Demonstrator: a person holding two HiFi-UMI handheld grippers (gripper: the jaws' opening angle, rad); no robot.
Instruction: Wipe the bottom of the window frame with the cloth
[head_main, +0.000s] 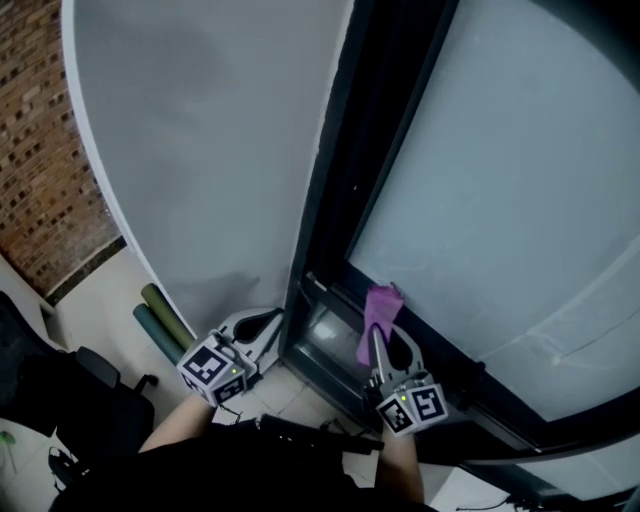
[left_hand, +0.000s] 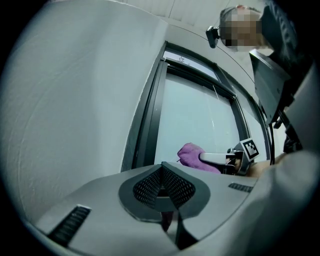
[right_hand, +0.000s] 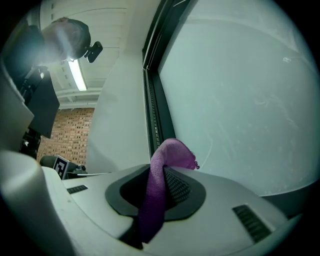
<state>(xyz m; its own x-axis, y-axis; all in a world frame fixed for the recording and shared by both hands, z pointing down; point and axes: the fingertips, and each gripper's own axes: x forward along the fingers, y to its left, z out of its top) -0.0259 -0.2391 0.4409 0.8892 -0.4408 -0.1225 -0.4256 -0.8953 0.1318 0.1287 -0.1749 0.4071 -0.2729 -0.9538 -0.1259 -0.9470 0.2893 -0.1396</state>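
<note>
A purple cloth (head_main: 380, 312) is pinched in my right gripper (head_main: 384, 332), which is shut on it. The cloth's bunched end rests where the frosted glass (head_main: 500, 180) meets the dark bottom rail of the window frame (head_main: 470, 378). In the right gripper view the cloth (right_hand: 160, 185) runs up between the pads and folds over toward the glass. My left gripper (head_main: 266, 320) hangs low at the foot of the white wall, left of the frame, shut with nothing in it. From the left gripper view (left_hand: 162, 176) the cloth (left_hand: 192, 155) and the right gripper show ahead.
A dark vertical frame post (head_main: 350, 170) separates the white wall (head_main: 200, 150) from the glass. A brick wall (head_main: 40, 150) stands far left. Two green rolls (head_main: 158, 322) lie on the floor by the wall, and a black office chair (head_main: 90, 400) sits at lower left.
</note>
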